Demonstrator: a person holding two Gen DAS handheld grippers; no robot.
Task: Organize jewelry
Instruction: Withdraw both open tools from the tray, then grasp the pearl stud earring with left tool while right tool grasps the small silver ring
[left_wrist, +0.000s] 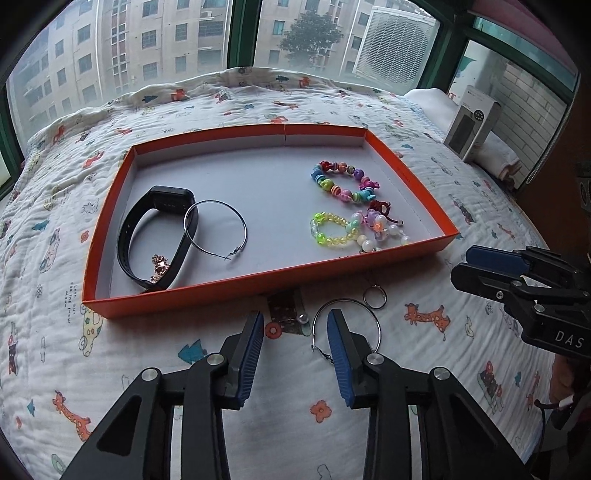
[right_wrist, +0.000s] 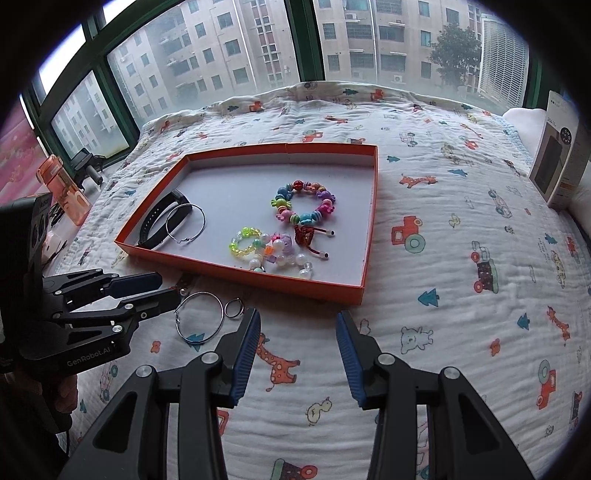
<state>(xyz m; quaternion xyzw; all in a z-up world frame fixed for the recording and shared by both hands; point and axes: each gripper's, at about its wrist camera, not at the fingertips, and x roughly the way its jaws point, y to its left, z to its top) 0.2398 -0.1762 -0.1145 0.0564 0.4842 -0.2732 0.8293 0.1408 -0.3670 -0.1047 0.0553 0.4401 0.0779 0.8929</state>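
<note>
An orange tray (left_wrist: 192, 291) (right_wrist: 317, 284) lies on the quilt. In it are a black wristband (left_wrist: 155, 236) (right_wrist: 159, 221), a hoop earring (left_wrist: 216, 229) (right_wrist: 184, 223), a small gold piece (left_wrist: 159, 263), a colourful bead bracelet (left_wrist: 343, 181) (right_wrist: 304, 203), a yellow-green bead bracelet (left_wrist: 332, 230) (right_wrist: 245, 242) and pearly bead pieces (left_wrist: 380, 232) (right_wrist: 284, 254). In front of the tray lie a second hoop earring (left_wrist: 371, 319) (right_wrist: 199, 319), a small ring (left_wrist: 375, 297) (right_wrist: 233, 307) and a brown clip with a pearl (left_wrist: 286, 308). My left gripper (left_wrist: 295, 325) (right_wrist: 162, 286) is open, empty, over the clip and hoop. My right gripper (right_wrist: 299, 325) (left_wrist: 461, 264) is open and empty.
The quilt (right_wrist: 443, 258) covers the whole surface up to the window. A grey-white carton (left_wrist: 472, 125) (right_wrist: 561, 158) stands at the far right. An orange bottle (right_wrist: 64, 188) and black gear sit on the sill at the left.
</note>
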